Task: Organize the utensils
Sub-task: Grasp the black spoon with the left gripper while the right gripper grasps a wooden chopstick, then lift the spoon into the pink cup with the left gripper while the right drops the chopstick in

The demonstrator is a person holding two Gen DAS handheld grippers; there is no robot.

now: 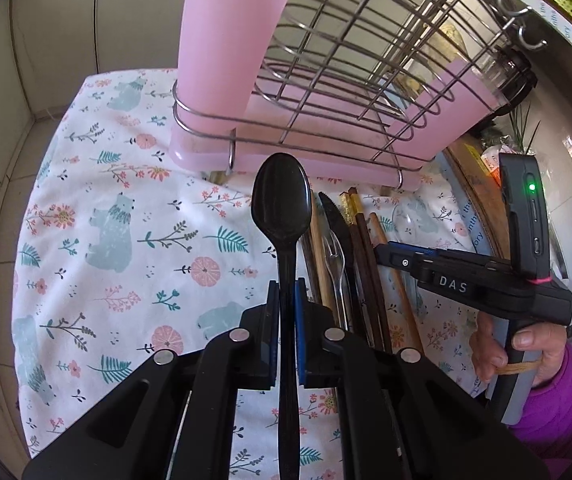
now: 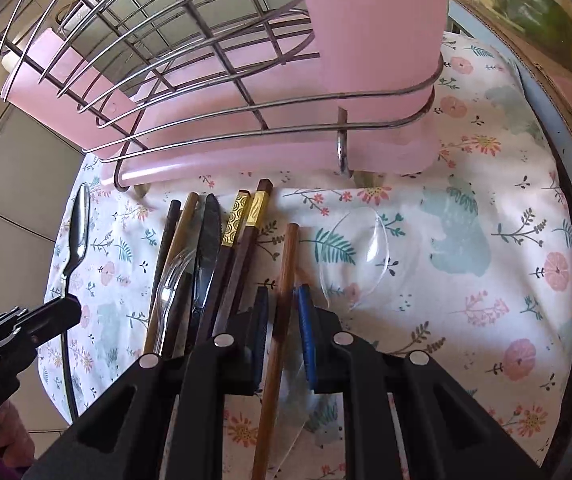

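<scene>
My left gripper [image 1: 287, 292] is shut on a black plastic spoon [image 1: 282, 196], held above the floral cloth with its bowl pointing at the wire dish rack [image 1: 326, 92]. A pink utensil cup [image 1: 229, 40] stands in the rack's left corner. My right gripper [image 2: 283, 304] has its jaws around a light brown chopstick [image 2: 288, 264], which lies on the cloth; the gap is narrow but the pads may not touch it. Left of it lie dark chopsticks [image 2: 241, 240], a black knife [image 2: 209, 240] and a clear fork [image 2: 169, 280]. A clear spoon [image 2: 362, 256] lies to the right.
The floral cloth [image 1: 105, 240] covers the table. The rack sits on a pink drip tray [image 2: 213, 160]. The left gripper and its spoon show at the left in the right wrist view [image 2: 77, 232]. A cardboard box [image 2: 558, 80] stands at the right.
</scene>
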